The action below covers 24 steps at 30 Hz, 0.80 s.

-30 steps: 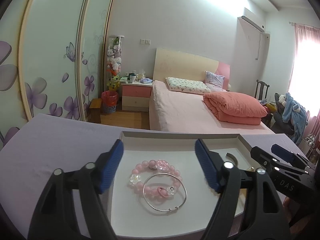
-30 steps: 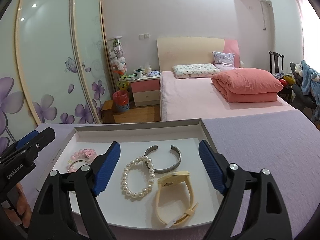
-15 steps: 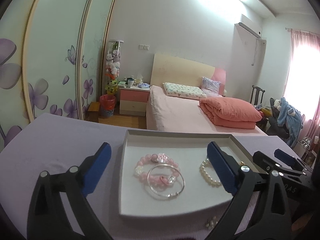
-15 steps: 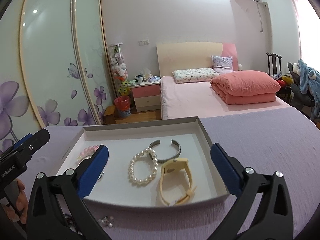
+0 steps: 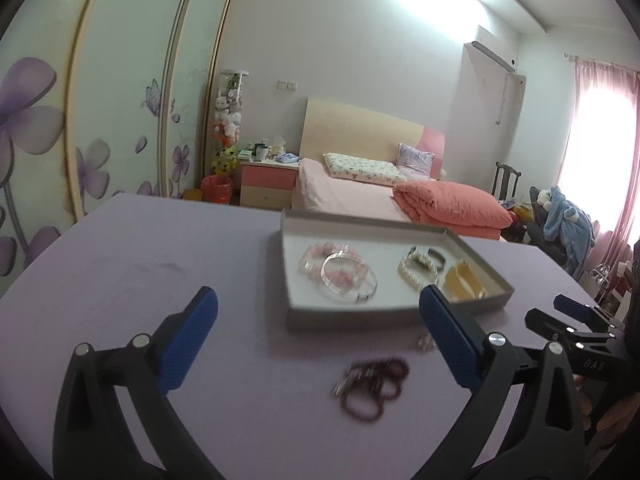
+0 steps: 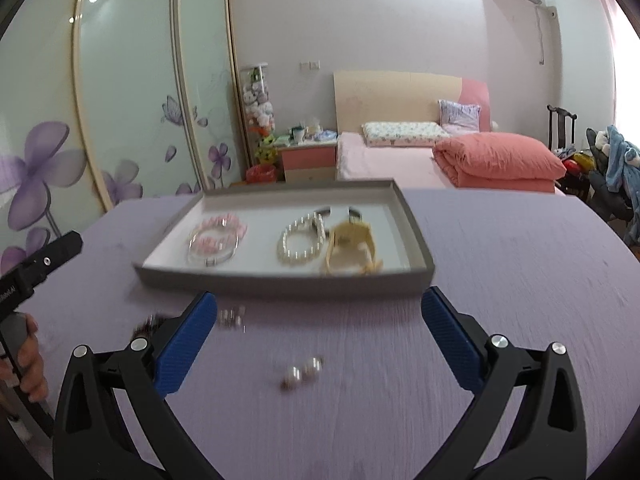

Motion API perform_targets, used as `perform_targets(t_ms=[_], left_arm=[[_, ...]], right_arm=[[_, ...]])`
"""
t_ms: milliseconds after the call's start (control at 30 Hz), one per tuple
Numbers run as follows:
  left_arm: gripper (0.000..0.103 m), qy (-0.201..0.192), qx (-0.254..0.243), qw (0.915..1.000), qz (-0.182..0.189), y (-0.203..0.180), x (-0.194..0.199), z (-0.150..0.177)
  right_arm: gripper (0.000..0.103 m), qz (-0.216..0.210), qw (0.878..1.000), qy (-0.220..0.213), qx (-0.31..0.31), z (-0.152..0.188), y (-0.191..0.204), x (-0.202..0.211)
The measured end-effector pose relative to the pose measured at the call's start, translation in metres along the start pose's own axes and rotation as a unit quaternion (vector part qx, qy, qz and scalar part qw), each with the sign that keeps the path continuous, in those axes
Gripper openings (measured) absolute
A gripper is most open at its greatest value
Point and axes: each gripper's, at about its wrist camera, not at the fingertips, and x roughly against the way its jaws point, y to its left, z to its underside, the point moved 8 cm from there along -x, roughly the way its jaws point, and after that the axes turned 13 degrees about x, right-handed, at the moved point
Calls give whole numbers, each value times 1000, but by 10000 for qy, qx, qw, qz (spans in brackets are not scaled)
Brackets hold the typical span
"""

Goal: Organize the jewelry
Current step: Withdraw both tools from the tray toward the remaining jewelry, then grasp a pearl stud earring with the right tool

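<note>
Bedroom scene, purple counter (image 5: 132, 264) in front, bed (image 5: 344, 196) and floral wardrobe doors behind. Frames are motion-blurred.

Tray (image 6: 280, 280) sits on the counter, ahead of both tools. In it, left to right: pink bead bracelet (image 6: 218, 226) with a silver bangle (image 6: 212, 250) overlapping it, pearl bracelet (image 6: 300, 240), grey cuff (image 6: 354, 213) behind, yellow watch (image 6: 352, 248) at the right end.

Left hand-held gripper (image 5: 318, 340): jaws spread wide, nothing between the pads. Dark red bead strand (image 5: 372, 388) lies loose on the counter between its fingers, nearer the right finger, not touched. Tray is beyond the fingertips, offset to the right.

Right hand-held gripper (image 6: 318, 338): jaws also fully spread, holding nothing. Two small earrings (image 6: 302, 372) lie on the counter between its fingers, roughly centred, not touched. Another small pair (image 6: 232, 318) sits just beside the left fingertip, near the tray's front wall. Tray is straight ahead, just past the fingertips.

Each tool shows at the edge of the other's view; a hand (image 6: 28, 364) grips the left one's handle.
</note>
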Motion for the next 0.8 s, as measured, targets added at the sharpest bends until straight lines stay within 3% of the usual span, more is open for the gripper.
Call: perform_targets(t_ms=[367, 467, 633, 733, 800], left_arm=[[98, 23, -110, 9997, -223, 21, 26, 14], [98, 30, -122, 9997, -211, 23, 25, 13], [98, 35, -79, 9998, -190, 26, 23, 13], [98, 36, -22, 9998, -197, 28, 22, 12], [98, 38, 2, 9998, -197, 28, 20, 11]], right_arm=[[98, -202, 9987, 467, -57, 31, 18, 5], [88, -306, 9975, 638, -86, 37, 24, 0], [49, -363, 9933, 1081, -176, 48, 30, -12], [36, -464, 9879, 1462, -224, 56, 35, -25], [34, -425, 9873, 1509, -242, 55, 37, -28]])
